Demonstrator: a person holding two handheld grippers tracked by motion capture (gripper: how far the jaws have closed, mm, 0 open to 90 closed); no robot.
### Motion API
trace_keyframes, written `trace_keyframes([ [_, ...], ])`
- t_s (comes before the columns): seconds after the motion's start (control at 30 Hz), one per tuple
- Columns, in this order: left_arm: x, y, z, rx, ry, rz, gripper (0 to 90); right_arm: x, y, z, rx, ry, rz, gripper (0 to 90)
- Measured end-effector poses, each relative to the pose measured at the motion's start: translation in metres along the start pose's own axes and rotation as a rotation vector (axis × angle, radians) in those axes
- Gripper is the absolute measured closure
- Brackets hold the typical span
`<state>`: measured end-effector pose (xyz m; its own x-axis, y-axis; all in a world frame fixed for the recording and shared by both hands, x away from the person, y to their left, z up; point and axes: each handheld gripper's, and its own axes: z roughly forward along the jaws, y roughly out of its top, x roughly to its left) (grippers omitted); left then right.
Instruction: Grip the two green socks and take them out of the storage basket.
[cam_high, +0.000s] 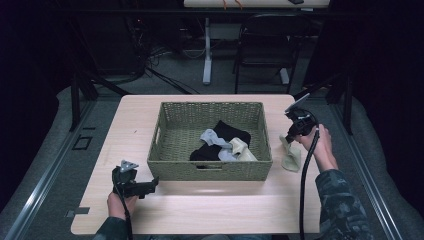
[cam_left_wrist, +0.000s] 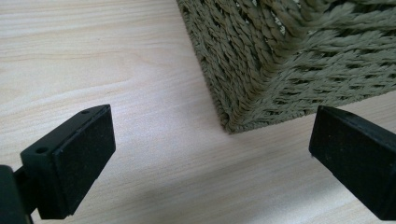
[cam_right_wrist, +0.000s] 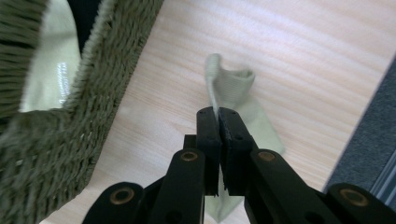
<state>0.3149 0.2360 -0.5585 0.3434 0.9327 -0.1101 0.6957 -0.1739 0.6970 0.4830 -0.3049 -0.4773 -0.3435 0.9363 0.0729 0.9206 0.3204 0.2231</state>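
Observation:
A pale beige sock (cam_high: 291, 156) (cam_right_wrist: 233, 86) lies on the table just right of the woven basket (cam_high: 175, 130) (cam_right_wrist: 70, 126). My right gripper (cam_high: 290, 137) (cam_right_wrist: 218, 112) is shut on the sock's edge, with the cloth pinched between its jaw tips while its lower part rests on the tabletop. Inside the basket lie a black garment (cam_high: 227, 132), a grey sock (cam_high: 212, 137) and a cream sock (cam_high: 242, 149). My left gripper (cam_high: 150, 186) (cam_left_wrist: 210, 154) rests open near the basket's front left corner (cam_left_wrist: 243, 107), with nothing between its fingers.
The light wooden table (cam_high: 200, 205) ends close to the right of the sock, with grey floor (cam_right_wrist: 369, 135) beyond. A black chair (cam_high: 265, 50) and a table leg (cam_high: 206, 50) stand behind the table.

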Motion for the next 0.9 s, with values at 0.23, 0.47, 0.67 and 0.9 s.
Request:
trace_keyframes([
  [0.23,0.0,0.0,0.0,-0.004,-0.001,-0.001,0.3,-0.003,-0.007,0.027,0.027,0.04,0.019,86.0],
  [0.47,-0.001,0.0,0.0,0.002,-0.005,0.003,0.2,-0.004,-0.012,0.031,0.02,0.059,0.034,67.1],
  [0.67,-0.001,0.0,0.0,-0.006,-0.004,0.001,0.2,-0.003,-0.012,0.01,-0.026,0.049,0.03,50.3],
  [0.9,-0.001,0.0,0.0,0.0,-0.007,0.002,0.2,-0.001,-0.011,-0.019,-0.05,0.067,0.004,32.9],
])
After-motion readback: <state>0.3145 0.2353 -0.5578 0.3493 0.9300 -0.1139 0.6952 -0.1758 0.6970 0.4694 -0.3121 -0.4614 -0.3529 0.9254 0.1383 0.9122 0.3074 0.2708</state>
